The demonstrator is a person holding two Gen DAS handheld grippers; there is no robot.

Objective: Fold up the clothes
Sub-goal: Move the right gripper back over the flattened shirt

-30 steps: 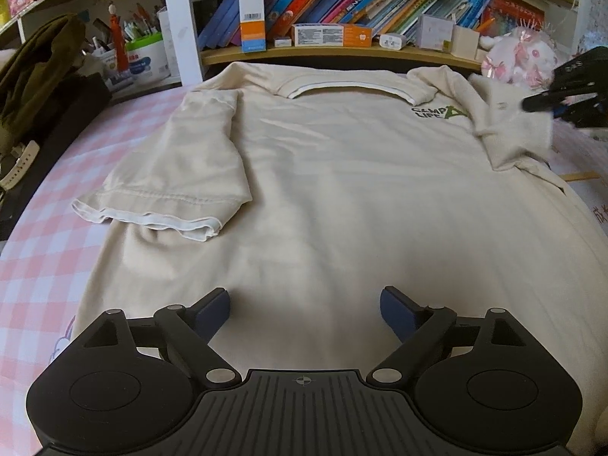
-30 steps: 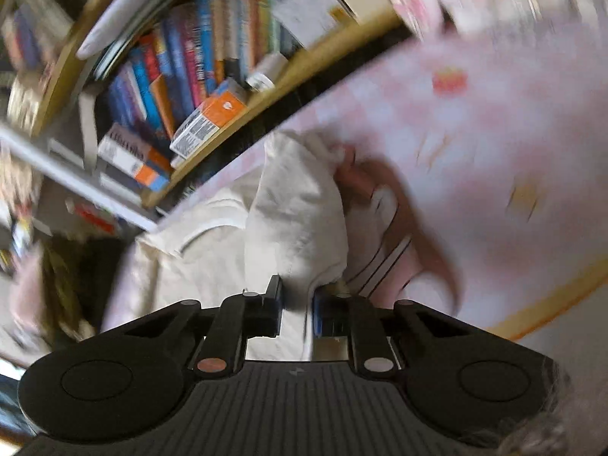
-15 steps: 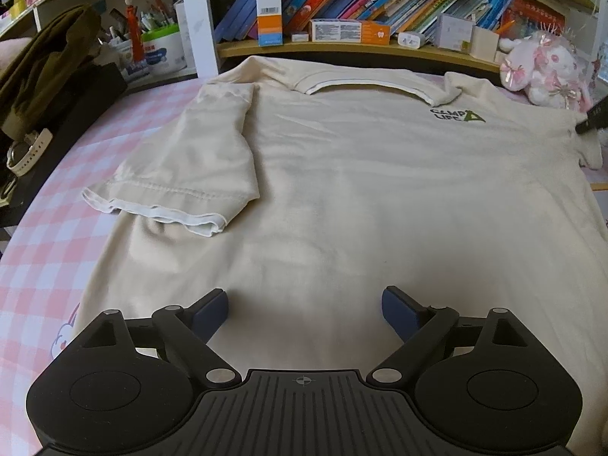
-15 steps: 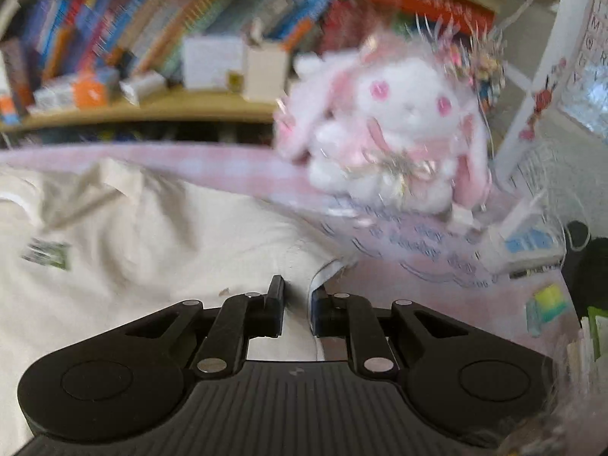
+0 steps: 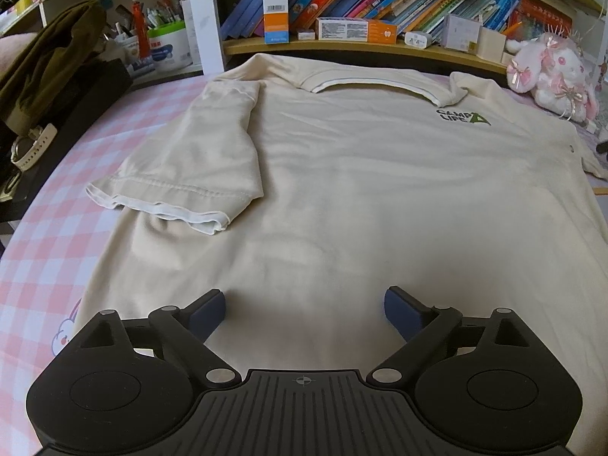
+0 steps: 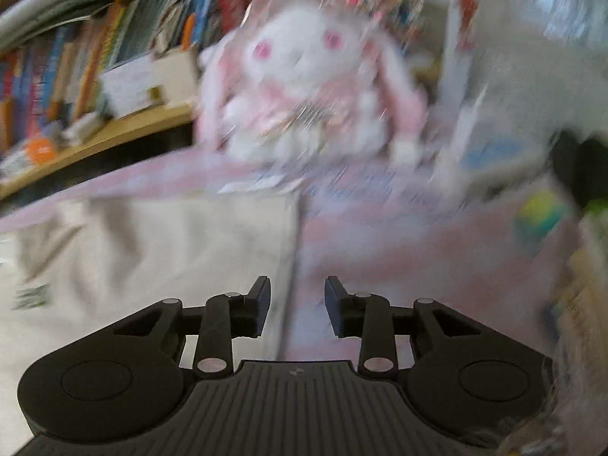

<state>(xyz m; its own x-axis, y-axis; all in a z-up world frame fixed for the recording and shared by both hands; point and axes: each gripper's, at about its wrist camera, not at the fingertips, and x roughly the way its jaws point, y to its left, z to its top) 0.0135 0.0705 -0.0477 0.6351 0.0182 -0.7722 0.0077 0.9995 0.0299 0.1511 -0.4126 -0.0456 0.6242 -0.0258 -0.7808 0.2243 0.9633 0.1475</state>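
cream short-sleeved cotton T-shirt (image 5: 361, 174) flat on pink checked bedsheet (image 5: 57, 228) | left gripper (image 5: 304, 311) wide, empty | right gripper (image 6: 297, 300) parted, empty | risk: sleeve edge (image 6: 288, 235) slips, fold skews; fluffy pink-white plush rabbit (image 6: 307, 87) nearby.

The left wrist view sits low over the shirt (image 5: 342, 190), looking toward the bookshelf (image 5: 361, 43) at 12 o'clock. The right wrist view, blurry, looks closely at the bunny (image 6: 304, 87). Both views share shirt, bunny (image 5: 551, 76) and bookshelf.
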